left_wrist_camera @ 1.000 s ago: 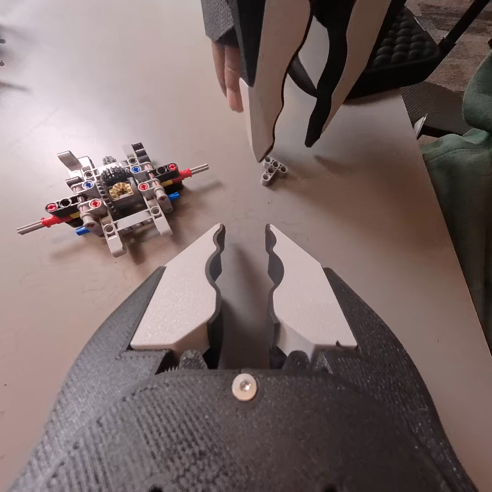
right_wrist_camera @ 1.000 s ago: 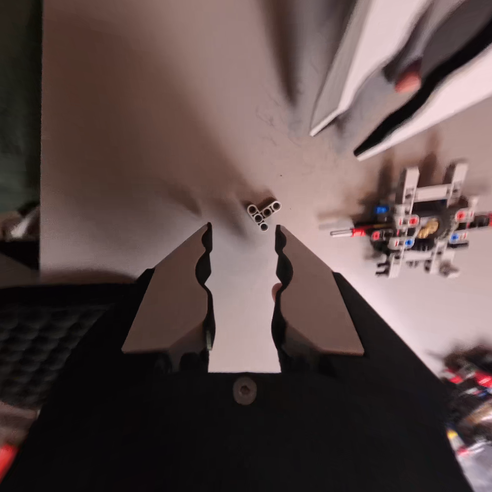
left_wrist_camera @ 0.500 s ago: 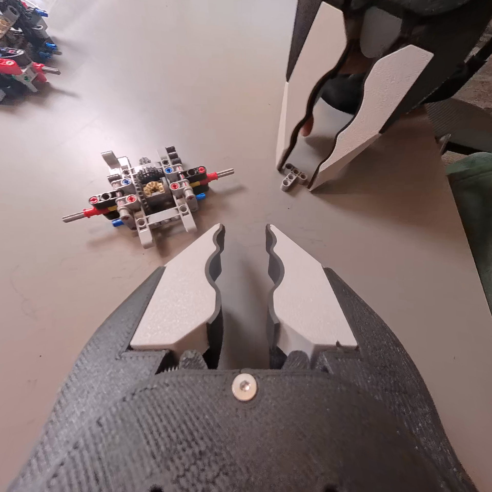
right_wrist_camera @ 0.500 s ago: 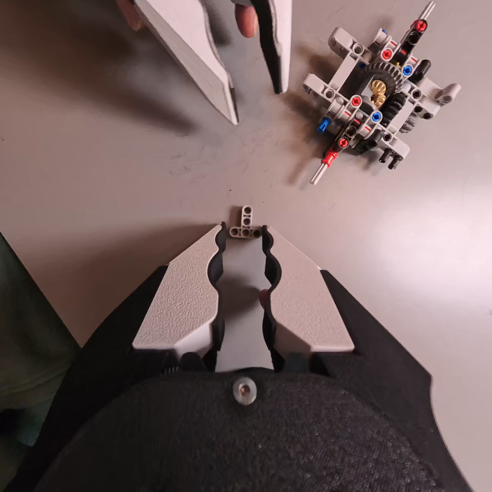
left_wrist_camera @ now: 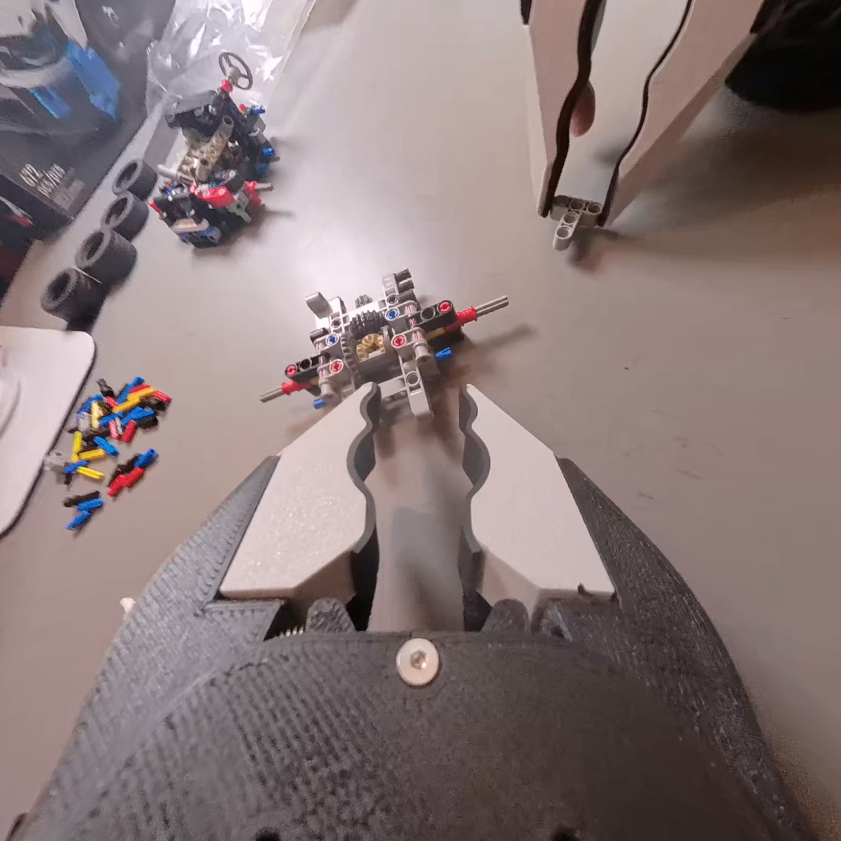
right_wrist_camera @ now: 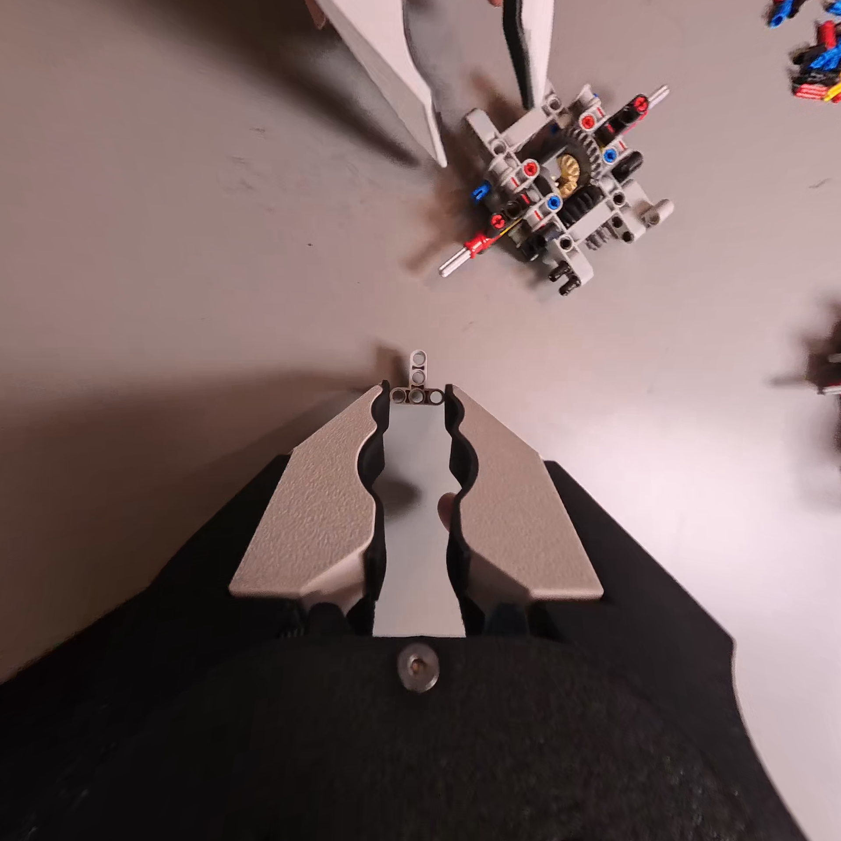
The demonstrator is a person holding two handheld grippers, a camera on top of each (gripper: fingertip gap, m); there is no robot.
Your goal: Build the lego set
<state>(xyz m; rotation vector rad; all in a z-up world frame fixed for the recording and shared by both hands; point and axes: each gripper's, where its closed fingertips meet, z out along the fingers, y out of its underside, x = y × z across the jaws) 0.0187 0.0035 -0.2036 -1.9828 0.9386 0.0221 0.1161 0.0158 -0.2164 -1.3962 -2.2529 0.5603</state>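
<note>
Spanning both views, a bare grey-beige table (left_wrist_camera: 455, 136) carries everything. Far left in the left wrist view: a dark printed box (left_wrist_camera: 41, 150) with a clear plastic bag (left_wrist_camera: 191, 41) beside it, and the rounded corner of a white tray (left_wrist_camera: 41, 400).

Next in size, a half-built black, red and tan vehicle chassis (left_wrist_camera: 214, 168) with a steering wheel on top, well apart from both grippers. Four black tyres (left_wrist_camera: 98, 236) sit in a row to its left.

Mid-table: a grey geared assembly (left_wrist_camera: 373, 346) with red and blue pins, a tan bevel gear and axles poking out of both sides. Left gripper (left_wrist_camera: 421, 393) sits at its near edge, jaws moderately open and gripping nothing; one grey frame beam of the assembly reaches into the gap, and the right wrist view shows one fingertip (right_wrist_camera: 528, 98) at the frame. Contact cannot be told.

Loose pile of small red, blue, yellow and black pins (left_wrist_camera: 111, 437) beside the tray.

Smallest: a light grey T-shaped beam (right_wrist_camera: 417, 387). Right gripper (right_wrist_camera: 417, 395) is narrowed onto its crossbar, both pads pressed against the ends, stem pointing away, low at the table surface.
</note>
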